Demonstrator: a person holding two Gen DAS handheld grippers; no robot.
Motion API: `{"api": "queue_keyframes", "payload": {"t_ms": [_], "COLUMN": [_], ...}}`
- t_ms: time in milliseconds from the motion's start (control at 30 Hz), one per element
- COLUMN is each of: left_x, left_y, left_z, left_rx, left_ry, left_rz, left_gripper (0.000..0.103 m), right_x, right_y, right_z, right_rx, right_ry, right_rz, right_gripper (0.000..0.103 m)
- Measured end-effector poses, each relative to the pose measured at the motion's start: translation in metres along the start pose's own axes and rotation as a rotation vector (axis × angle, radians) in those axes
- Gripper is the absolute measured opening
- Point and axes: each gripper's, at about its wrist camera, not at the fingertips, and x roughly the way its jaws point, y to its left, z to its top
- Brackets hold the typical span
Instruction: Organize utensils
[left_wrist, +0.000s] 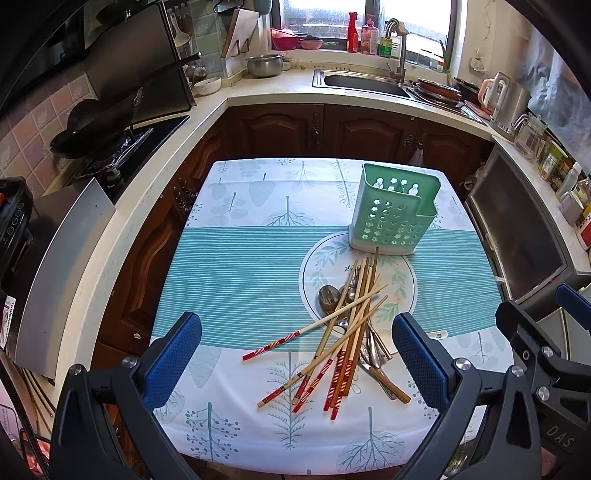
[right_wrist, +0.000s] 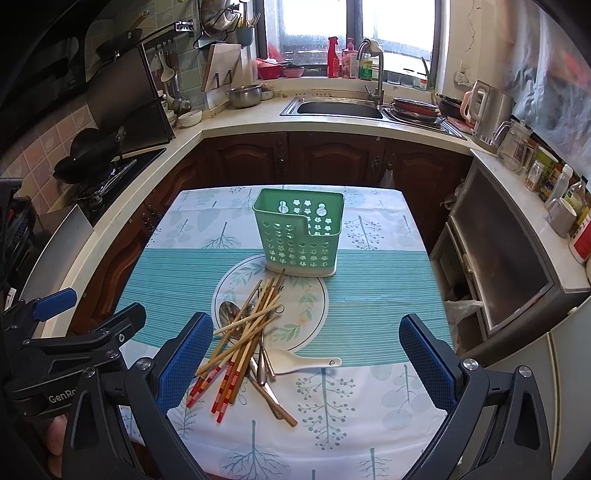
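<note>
A pale countertop (right_wrist: 221, 127) wraps the kitchen in a U above dark wooden cabinet doors (right_wrist: 332, 157). At the far side a steel sink (right_wrist: 340, 108) and tall faucet (right_wrist: 375, 70) sit under a window (right_wrist: 388, 33) — daylight pours through it, bright and washed out. Bottles (right_wrist: 347, 61) line the sill. To the left, a black wok (right_wrist: 88, 155) rests on the stove against pink wall tiles (right_wrist: 37, 147), with a cutting board (right_wrist: 221, 66) leaning in the corner. On the right stand a kettle (right_wrist: 485, 107) and a glass jug (right_wrist: 513, 147). The bench wears a leaf-printed cloth (right_wrist: 369, 295) with teal stripes.
</note>
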Motion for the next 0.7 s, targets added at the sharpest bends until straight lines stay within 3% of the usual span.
{"api": "queue_keyframes", "payload": {"t_ms": [700], "left_x": [-0.0020], "left_y": [0.0058], "left_z": [0.0064], "left_rx": [-0.001], "left_ry": [-0.003], "left_rz": [0.004], "left_gripper": [0.102], "right_x": [-0.0001], "right_y": [0.0034], "right_z": [0.0026], "right_rx": [-0.002], "right_ry": [-0.003], "right_rz": [0.001], "right_gripper": [0.103]}}
